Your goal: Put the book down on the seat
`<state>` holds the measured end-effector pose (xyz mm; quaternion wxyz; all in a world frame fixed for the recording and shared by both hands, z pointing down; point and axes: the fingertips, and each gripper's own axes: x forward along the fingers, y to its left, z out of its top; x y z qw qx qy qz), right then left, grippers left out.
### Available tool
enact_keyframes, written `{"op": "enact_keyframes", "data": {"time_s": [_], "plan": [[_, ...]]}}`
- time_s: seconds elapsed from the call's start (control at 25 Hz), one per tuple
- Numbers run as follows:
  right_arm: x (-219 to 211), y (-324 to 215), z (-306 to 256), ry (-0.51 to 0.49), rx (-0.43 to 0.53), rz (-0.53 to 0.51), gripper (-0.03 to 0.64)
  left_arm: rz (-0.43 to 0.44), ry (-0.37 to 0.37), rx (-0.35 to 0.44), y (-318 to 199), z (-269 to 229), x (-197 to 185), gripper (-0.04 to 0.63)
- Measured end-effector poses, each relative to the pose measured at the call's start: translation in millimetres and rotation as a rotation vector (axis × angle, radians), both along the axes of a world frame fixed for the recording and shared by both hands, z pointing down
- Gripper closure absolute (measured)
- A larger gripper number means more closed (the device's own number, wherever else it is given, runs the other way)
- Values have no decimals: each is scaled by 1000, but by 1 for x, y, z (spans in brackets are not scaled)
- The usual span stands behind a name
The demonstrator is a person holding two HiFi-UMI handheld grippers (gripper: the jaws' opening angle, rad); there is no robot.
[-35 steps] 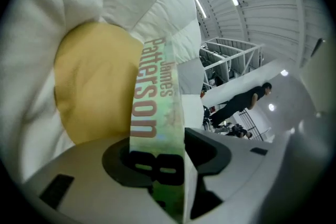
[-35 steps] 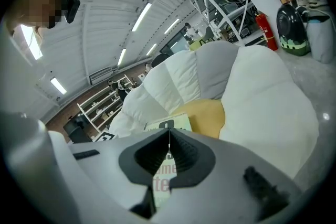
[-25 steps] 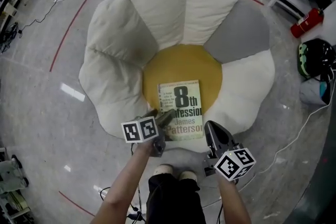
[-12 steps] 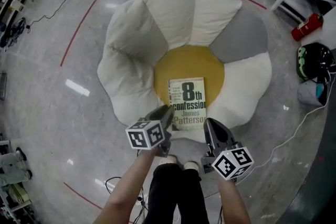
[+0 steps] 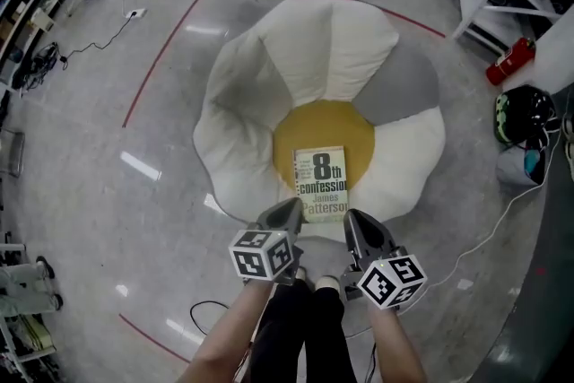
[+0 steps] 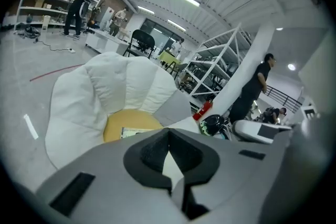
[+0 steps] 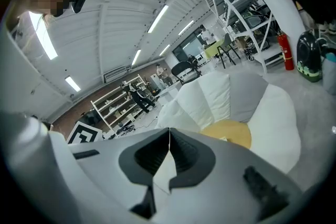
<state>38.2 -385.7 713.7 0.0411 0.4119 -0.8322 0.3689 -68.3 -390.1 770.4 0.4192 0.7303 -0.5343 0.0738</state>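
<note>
Polished grey concrete floor with a red marked line fills the head view, shelving at the upper edges. At frame centre the pale paperback book lies flat, cover up, on the round yellow cushion centre of the flower-shaped seat with white and grey fabric petals, its near edge toward the lower petals. Judgement: the put-down step appears complete, as nothing holds the book. What remains is only to keep both tools clear and back off without brushing it. Left gripper and right gripper sit side by side at lower centre, forearms rising from the bottom edge, tips aimed at the seat. Each pair of jaws meets at the tips with nothing between.
</note>
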Motion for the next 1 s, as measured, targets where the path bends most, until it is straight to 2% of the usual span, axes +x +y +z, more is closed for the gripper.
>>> {"op": "enact_keyframes", "data": {"time_s": [0.28, 0.44, 0.64, 1.0], "plan": [[0, 26, -73, 5, 8, 8, 603, 17, 27, 41, 24, -89, 12, 585], [-4, 47, -116, 8, 0, 8, 604, 53, 38, 31, 50, -138, 21, 586], [-8, 82, -154, 5, -60, -12, 604, 83, 74, 27, 88, -193, 37, 586], [9, 132, -228, 47, -48, -30, 604, 87, 126, 52, 139, -277, 35, 586]]}}
